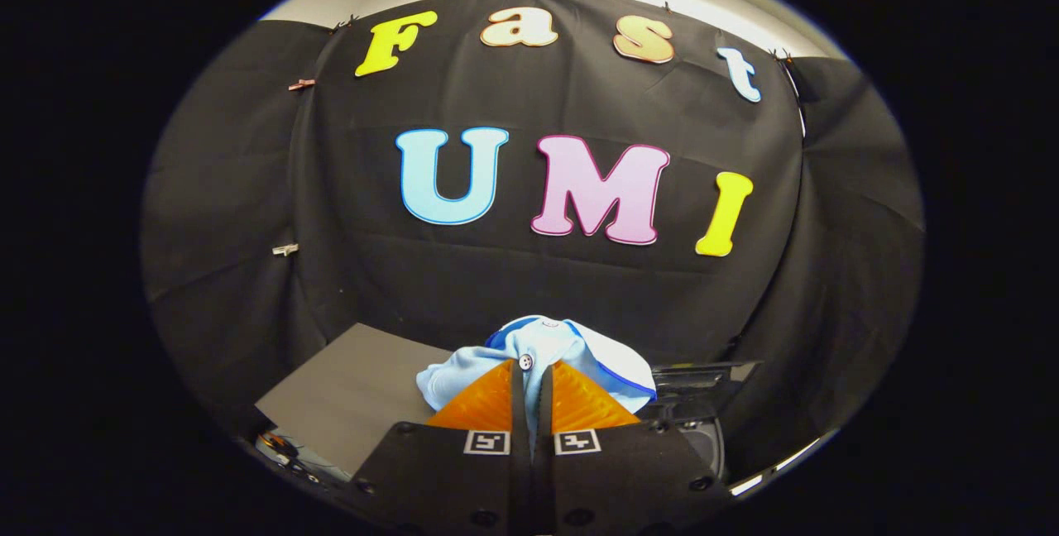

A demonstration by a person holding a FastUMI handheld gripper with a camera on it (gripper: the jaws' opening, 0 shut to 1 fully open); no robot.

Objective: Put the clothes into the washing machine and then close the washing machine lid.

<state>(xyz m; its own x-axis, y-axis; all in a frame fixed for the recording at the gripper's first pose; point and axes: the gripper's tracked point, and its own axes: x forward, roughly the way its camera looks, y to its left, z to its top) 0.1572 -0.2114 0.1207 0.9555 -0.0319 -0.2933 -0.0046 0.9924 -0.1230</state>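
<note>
A light blue garment (542, 347) with a darker blue trim and small buttons is bunched up above my fingertips, lifted off the table. My gripper (530, 377) is shut on its cloth, both fingers pressed nearly together with fabric pinched between them. To the right of the fingers and lower down stands the washing machine (703, 408), a small dark one with its lid up; part of its opening shows beside my right finger.
A grey tabletop (347, 391) stretches to the left of the fingers, with its front corner near me. Black cloth walls close the booth behind and on both sides. Some small coloured items (285, 447) lie below the table's near-left edge.
</note>
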